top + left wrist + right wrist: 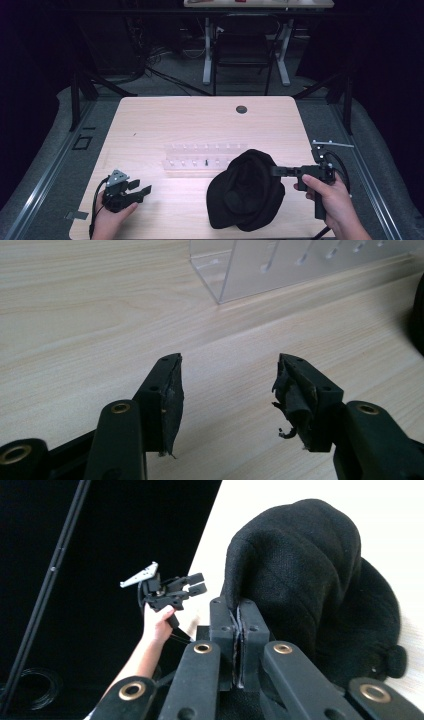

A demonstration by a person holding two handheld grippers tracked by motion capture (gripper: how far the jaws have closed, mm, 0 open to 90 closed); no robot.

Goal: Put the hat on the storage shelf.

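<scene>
Right gripper (pixel 276 171) is pinching the hat's (pixel 247 192) edge, jaws buried in fabric. Left gripper (pixel 141 187) sits agape, empty. Rack (pixel 202 160) is barely visible, see-through.

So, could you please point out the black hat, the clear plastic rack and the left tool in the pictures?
Black hat (pixel 245 192): high view, on the middle of its crown.
Clear plastic rack (pixel 202 159): high view, on its middle, between the two rows of holes.
Left tool (pixel 227 390): left gripper view, midway between its open tips.
</scene>
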